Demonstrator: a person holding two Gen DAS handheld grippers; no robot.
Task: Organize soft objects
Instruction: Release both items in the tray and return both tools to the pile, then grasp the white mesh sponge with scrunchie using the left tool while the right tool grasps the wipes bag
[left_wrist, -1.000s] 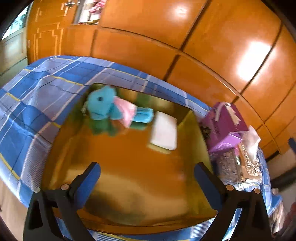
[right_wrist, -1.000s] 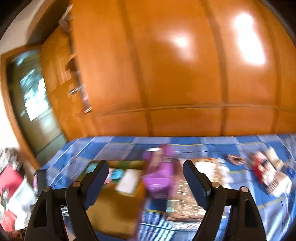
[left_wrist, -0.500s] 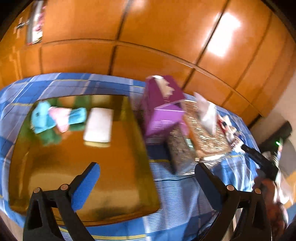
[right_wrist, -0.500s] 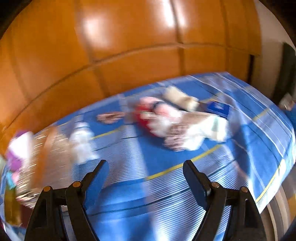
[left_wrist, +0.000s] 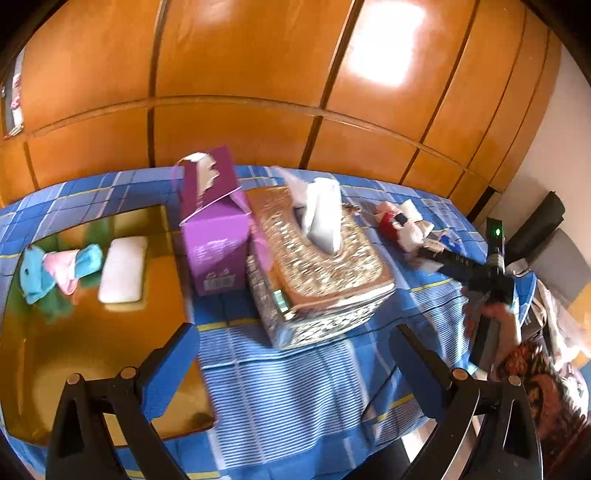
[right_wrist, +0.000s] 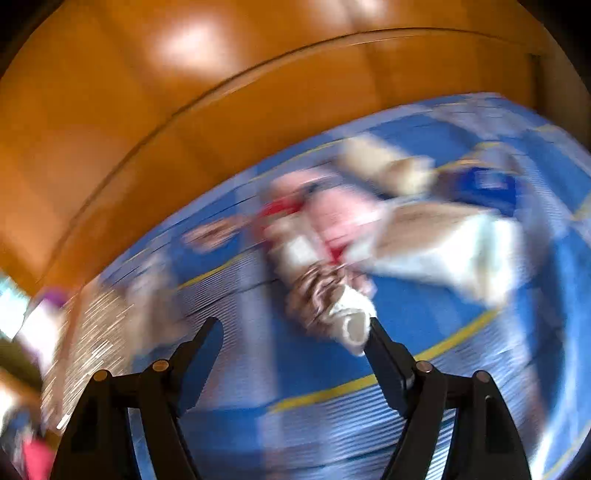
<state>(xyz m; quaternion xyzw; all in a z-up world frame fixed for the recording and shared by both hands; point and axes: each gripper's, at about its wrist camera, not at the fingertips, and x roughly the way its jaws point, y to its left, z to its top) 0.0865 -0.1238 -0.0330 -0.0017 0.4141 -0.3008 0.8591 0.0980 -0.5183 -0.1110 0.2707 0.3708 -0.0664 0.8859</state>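
A gold tray (left_wrist: 92, 354) lies at the left on the blue checked cloth. In it are a blue and pink soft toy (left_wrist: 55, 269) and a white folded pad (left_wrist: 123, 269). My left gripper (left_wrist: 295, 365) is open and empty above the tray's right edge. A pile of soft items (right_wrist: 351, 236), red, pink, cream and white, lies on the cloth; it also shows in the left wrist view (left_wrist: 400, 227). My right gripper (right_wrist: 295, 332) is open, low over the cloth, with a striped sock (right_wrist: 328, 306) just ahead by the right finger. The right wrist view is blurred.
A purple carton (left_wrist: 214, 229) and a gold patterned tissue box (left_wrist: 317, 258) stand between the tray and the pile. Orange wooden panels (left_wrist: 240, 74) run along the back. The table edge is close at the front. A dark chair (left_wrist: 535, 229) stands at the right.
My left gripper has swung right, from over the tray to beside the boxes. My right gripper has swung right and dropped toward the pile of soft items.
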